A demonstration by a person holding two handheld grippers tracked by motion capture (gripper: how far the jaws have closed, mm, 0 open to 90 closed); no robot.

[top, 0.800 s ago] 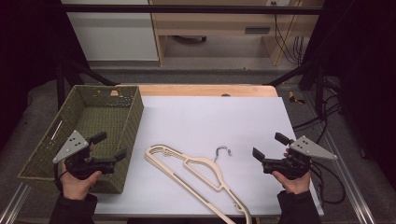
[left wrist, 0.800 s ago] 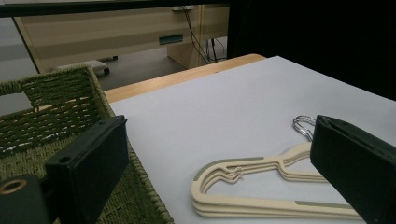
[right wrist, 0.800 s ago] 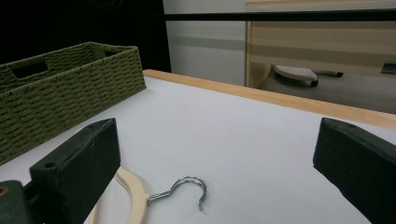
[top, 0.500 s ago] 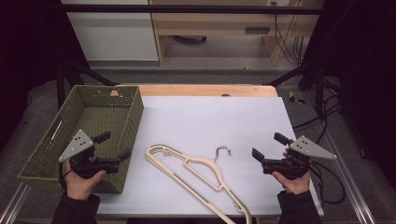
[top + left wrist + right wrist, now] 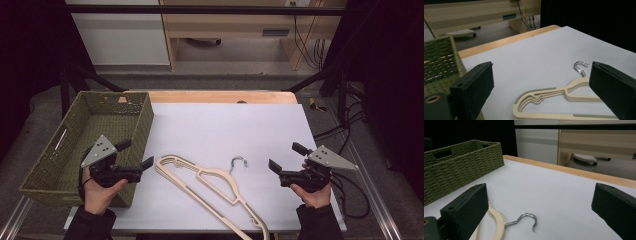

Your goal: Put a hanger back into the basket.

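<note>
Two hand-held grippers hover low over a white table (image 5: 225, 125), a stack of cream plastic coat hangers (image 5: 210, 187) lying flat between them. The left gripper (image 5: 135, 155), beside the near corner of a green woven basket (image 5: 75, 145), has its jaws spread wide and empty; the hangers lie just ahead of its tips, the shoulder end nearest. The right gripper (image 5: 285, 157), its jaws likewise wide apart and holding nothing, faces the hangers' metal hook (image 5: 524, 218), which rests on the table just beyond its jaws.
</note>
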